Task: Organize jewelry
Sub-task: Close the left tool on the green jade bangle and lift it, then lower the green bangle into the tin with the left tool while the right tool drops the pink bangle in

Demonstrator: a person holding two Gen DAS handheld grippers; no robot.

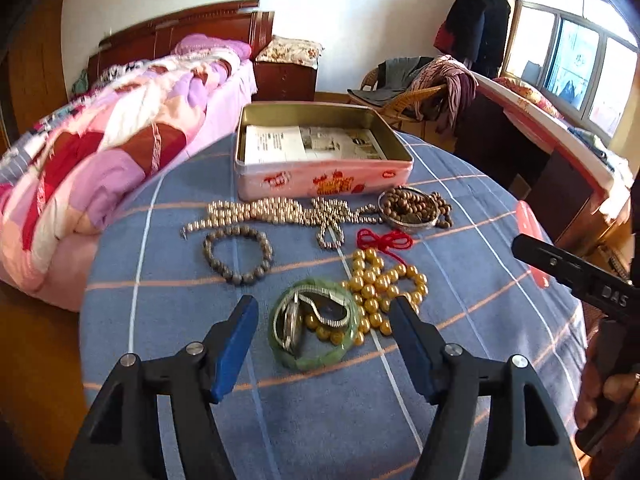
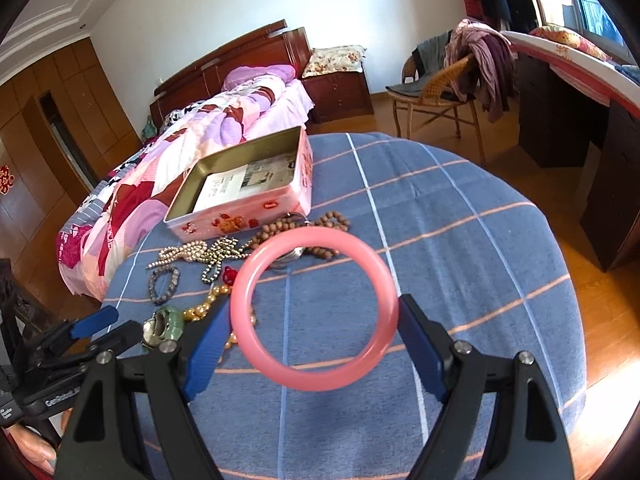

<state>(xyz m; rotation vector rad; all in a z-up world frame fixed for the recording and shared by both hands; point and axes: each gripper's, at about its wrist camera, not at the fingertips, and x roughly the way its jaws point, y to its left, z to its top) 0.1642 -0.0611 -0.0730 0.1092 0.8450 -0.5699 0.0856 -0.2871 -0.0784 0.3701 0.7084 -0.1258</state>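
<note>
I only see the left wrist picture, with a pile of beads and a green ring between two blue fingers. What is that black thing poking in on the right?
Observer: That is the right gripper, shut on a pink bangle held above the table.
Operator: Is the bangle whole?
Observer: Yes, a full closed ring, clamped at its two sides by the blue fingers.
Operator: And the tin, anything in it?
Observer: In the right view too, the tin holds only printed paper, no jewelry yet.
Operator: Is the left gripper holding something?
Observer: No, the left gripper is open around the green bangle.
</note>
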